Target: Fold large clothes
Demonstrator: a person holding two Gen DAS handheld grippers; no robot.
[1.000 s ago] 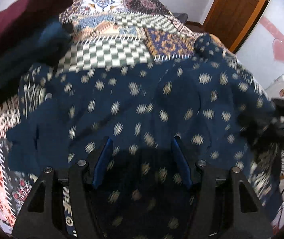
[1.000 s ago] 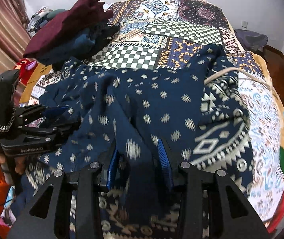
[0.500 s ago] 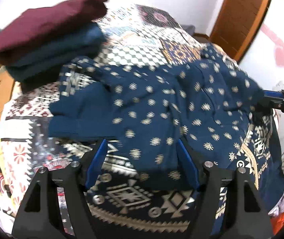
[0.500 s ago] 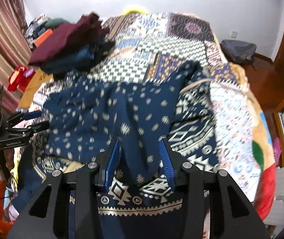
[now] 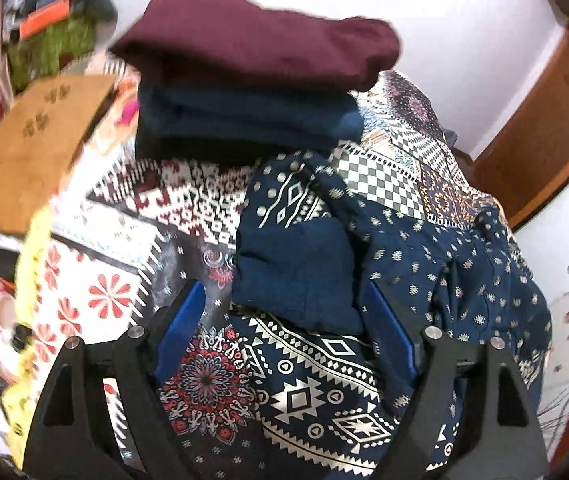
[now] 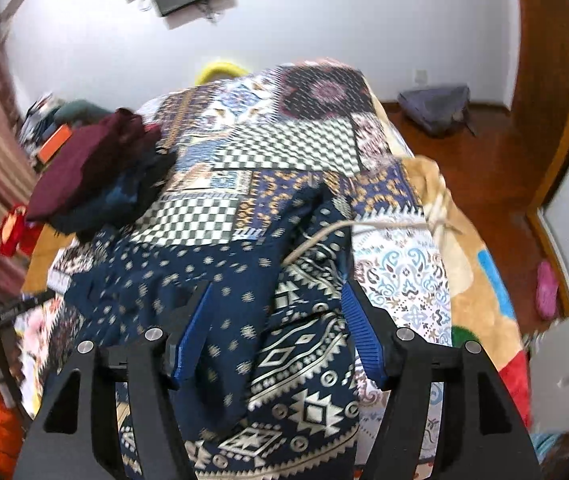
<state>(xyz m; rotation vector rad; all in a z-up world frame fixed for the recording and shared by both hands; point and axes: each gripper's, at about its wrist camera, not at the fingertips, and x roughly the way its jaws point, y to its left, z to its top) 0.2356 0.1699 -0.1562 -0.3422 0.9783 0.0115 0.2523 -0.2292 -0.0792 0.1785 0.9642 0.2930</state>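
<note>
The near end of the navy dress (image 6: 220, 280) drops behind the right gripper (image 6: 276, 336) and the bottom edge, and its spotted print smears with motion. In the left wrist view, the shelf clutter (image 5: 56, 28) at upper left is too blurred to name. Folded pieces under the maroon garment (image 5: 252, 52) are dark; how many, I cannot tell.

left wrist: close, angled down | right wrist: higher, angled down | shared: navy garment (image 5: 424, 248), bed (image 6: 284, 152)
</note>
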